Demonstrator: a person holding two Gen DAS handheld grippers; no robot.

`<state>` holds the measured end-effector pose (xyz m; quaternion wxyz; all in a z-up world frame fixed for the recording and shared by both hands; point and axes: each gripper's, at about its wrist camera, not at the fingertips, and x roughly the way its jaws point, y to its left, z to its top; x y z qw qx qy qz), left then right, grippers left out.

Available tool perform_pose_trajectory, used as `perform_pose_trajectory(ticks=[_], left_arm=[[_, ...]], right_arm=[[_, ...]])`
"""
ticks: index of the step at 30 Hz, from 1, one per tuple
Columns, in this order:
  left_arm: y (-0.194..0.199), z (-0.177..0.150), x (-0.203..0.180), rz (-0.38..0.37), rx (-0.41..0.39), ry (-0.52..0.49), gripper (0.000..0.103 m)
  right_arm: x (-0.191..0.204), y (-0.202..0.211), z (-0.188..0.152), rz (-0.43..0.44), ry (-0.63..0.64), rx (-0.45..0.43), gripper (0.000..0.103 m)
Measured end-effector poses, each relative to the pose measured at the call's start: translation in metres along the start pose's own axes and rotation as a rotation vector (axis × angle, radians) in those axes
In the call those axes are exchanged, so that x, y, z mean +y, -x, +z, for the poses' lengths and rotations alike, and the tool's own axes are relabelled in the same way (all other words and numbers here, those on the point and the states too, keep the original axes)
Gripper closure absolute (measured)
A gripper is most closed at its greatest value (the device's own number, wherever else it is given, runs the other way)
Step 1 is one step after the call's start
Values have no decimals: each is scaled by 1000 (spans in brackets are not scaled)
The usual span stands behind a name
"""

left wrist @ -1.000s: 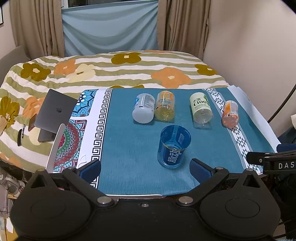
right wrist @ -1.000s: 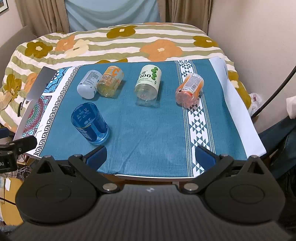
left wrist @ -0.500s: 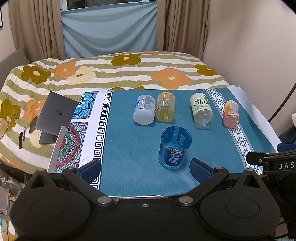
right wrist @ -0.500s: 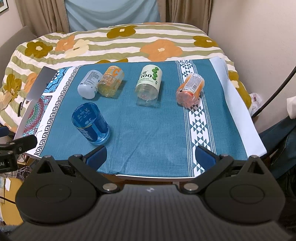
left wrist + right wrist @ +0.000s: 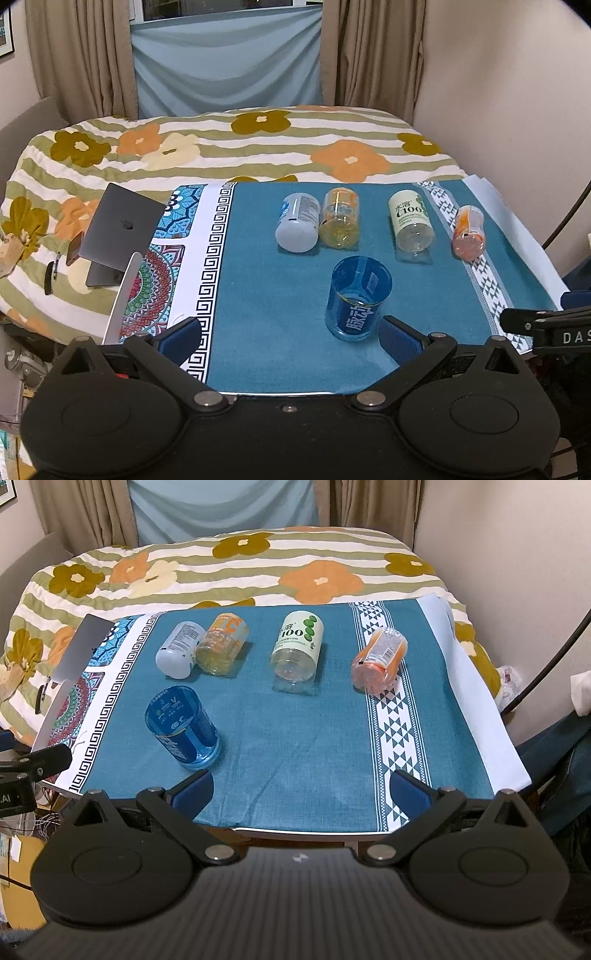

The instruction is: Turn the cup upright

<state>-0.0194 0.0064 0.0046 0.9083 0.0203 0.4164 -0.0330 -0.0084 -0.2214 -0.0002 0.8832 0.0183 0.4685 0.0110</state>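
A blue see-through cup point(image 5: 357, 298) stands upright with its mouth up on the teal cloth point(image 5: 266, 295); it also shows in the right wrist view point(image 5: 183, 727). Behind it lie a white cup point(image 5: 298, 227), a yellow-orange cup point(image 5: 340, 222), a green-labelled clear cup point(image 5: 410, 225) and an orange cup point(image 5: 469, 232), all on their sides. My left gripper point(image 5: 290, 341) is open and empty, just in front of the blue cup. My right gripper point(image 5: 301, 794) is open and empty at the table's front edge.
A closed grey laptop point(image 5: 122, 229) lies on the flowered bedspread point(image 5: 258, 147) at the left. A patterned mat point(image 5: 155, 280) covers the table's left end. A wall point(image 5: 509, 110) stands at the right. The right gripper's body point(image 5: 546, 328) shows at the right edge.
Both grippers have drawn back a little and the left view has tilted up. The cups have not moved.
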Motion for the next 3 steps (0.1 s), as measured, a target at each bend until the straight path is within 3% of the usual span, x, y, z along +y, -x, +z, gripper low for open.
perform_pose_trajectory(ticks=[3], left_arm=[[1, -1, 2, 1, -7, 8, 0]], right_arm=[[0, 0, 0, 0, -2, -1, 0]])
